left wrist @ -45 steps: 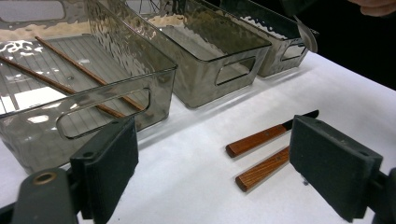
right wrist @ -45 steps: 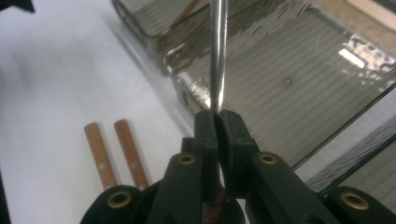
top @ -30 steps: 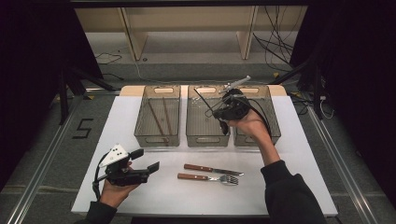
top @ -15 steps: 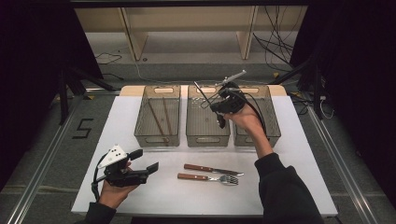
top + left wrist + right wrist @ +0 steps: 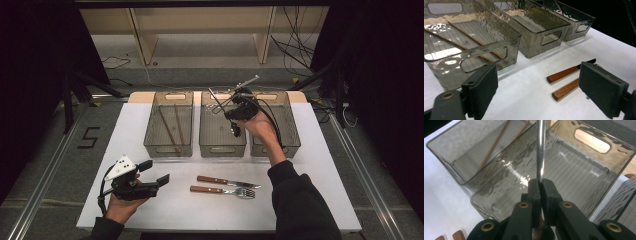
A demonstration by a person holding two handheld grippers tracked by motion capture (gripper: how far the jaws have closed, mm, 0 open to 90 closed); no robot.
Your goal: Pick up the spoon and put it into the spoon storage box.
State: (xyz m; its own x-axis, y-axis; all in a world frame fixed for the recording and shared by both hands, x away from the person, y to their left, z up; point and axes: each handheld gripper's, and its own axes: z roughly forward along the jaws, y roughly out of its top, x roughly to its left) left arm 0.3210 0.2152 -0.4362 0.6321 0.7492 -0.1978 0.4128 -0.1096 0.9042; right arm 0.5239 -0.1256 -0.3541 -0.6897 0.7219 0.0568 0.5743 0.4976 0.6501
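Left gripper (image 5: 152,172) low near the front, open wide, waiting. Wooden-handled knife (image 5: 227,182) and wooden-handled fork (image 5: 221,190) flat on the white surface (image 5: 320,170), not sorted yet. Farther back, right gripper (image 5: 540,185) pinched tight on a shiny metal fork (image 5: 216,102), over the middle clear plastic bin (image 5: 222,145), likely for dropping in.

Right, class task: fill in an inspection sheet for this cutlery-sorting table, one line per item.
Surface: white table, bare apart from the job's things.
Job's things: three clear bins in a row; two chopsticks in the left one; knife and loose fork lying side by side near the front.
Clutter: nothing seen.
Grippers: left gripper open, low at the front left; right gripper shut on a held fork over the middle bin.
Cables: black cable runs from the right gripper along the forearm.
Surroundings: floor cables behind the table; a 5 mark on the floor.
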